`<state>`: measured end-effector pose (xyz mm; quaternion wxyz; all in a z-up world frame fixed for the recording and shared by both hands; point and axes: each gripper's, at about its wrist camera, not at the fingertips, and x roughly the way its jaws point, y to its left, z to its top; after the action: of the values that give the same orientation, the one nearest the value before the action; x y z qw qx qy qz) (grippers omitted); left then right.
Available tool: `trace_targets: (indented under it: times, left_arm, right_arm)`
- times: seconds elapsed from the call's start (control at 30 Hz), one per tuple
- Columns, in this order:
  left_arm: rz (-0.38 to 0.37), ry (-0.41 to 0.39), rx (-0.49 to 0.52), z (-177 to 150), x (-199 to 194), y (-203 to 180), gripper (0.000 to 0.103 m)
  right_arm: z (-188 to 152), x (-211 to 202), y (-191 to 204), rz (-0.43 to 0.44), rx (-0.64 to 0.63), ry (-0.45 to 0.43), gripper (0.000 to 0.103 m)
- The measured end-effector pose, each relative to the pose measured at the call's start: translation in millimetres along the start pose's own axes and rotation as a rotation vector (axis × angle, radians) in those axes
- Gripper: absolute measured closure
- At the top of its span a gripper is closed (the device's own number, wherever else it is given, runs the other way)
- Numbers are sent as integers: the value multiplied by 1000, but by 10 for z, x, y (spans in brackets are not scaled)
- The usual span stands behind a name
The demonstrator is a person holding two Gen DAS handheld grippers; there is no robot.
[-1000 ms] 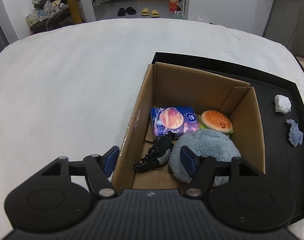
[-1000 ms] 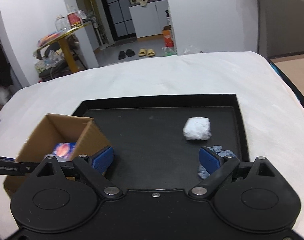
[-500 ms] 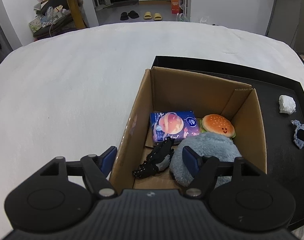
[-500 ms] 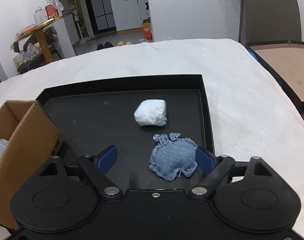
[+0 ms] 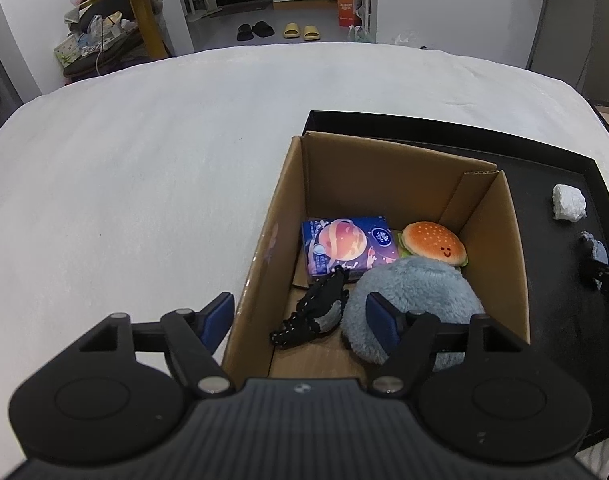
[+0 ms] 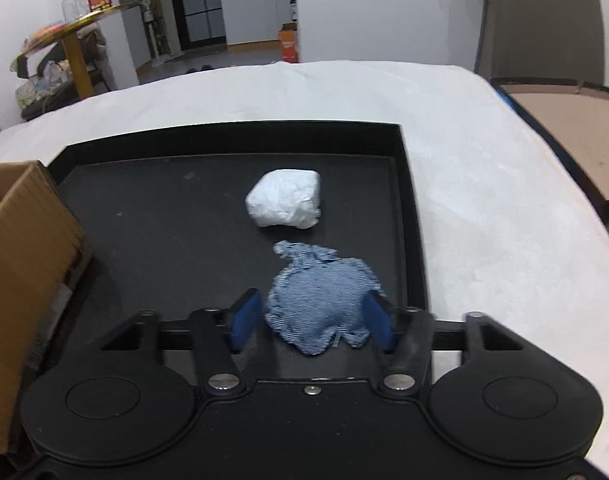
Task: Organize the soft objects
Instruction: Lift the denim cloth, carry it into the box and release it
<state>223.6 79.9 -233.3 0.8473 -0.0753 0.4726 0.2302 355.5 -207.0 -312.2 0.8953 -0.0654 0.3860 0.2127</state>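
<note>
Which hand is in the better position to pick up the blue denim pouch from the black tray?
Right. The right tongs already straddle the blue denim pouch and have just been closing around it; the left tongs straddle the cardboard box wall.

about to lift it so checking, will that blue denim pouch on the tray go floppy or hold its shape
The blue denim pouch looks stuffed and plump, so it will probably squash rather than droop. Its frayed edges suggest soft cloth, unlikely to slip. The right claw has just been closing around it, though contact on the left side is unclear.

Blue denim pouch (image 6: 322, 304); white bundle (image 6: 285, 199); black tray (image 6: 152, 216).
</note>
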Motion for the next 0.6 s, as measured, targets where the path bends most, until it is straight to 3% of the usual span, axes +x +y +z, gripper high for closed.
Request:
trace_targets:
  times: [0.3, 0.6]
  left_arm:
    - [-3, -3, -8, -20, -40, 61, 32]
    - [-11, 4, -31, -60, -78, 165, 32]
  right_arm:
    - [8, -112, -26, 8, 15, -2, 71]
    - [96, -350, 152, 49, 40, -46, 72]
